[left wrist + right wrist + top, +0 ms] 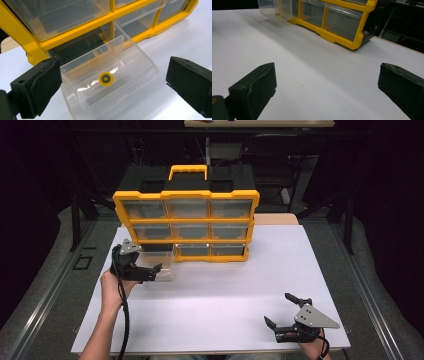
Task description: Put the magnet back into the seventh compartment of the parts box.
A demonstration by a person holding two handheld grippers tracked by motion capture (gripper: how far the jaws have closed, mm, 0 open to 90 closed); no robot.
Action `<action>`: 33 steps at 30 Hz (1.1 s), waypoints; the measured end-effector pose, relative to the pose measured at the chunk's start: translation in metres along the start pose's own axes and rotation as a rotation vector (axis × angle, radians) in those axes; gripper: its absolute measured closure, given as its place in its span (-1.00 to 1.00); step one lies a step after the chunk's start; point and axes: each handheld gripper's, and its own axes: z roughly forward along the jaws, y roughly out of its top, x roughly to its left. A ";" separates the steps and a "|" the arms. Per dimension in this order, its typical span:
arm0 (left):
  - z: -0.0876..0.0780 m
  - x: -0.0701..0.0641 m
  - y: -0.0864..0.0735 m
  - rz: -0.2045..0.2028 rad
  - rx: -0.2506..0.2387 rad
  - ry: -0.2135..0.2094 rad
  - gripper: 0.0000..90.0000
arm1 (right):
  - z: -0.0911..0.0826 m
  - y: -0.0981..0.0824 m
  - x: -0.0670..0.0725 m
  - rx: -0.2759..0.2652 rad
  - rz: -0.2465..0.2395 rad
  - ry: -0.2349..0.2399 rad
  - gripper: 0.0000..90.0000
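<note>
I see the white table [210,290] carrying the yellow organizer [186,225]. Its clear drawer [107,80], pulled out, sits between my left gripper [110,82]'s spread jaws. My right gripper [287,312] rests apart, jaws wide. The left gripper view reveals a yellow washer [106,78] inside.

Clear plastic drawer [107,82] at centre, pulled out of the lower-left slot of the yellow organizer [82,26], which spans from nine o'clock to two o'clock. Small yellow ring with a grey core [106,78] lying on the drawer floor. Left gripper [110,85] spread wide, one jaw at eight o'clock beside the drawer's corner, the other at four o'clock, apart from it. White table [185,37] beneath.
</note>
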 end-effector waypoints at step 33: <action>-0.033 -0.024 -0.039 -0.020 -0.139 -0.046 -1.00 | 0.000 0.001 0.003 0.005 -0.001 -0.007 -0.97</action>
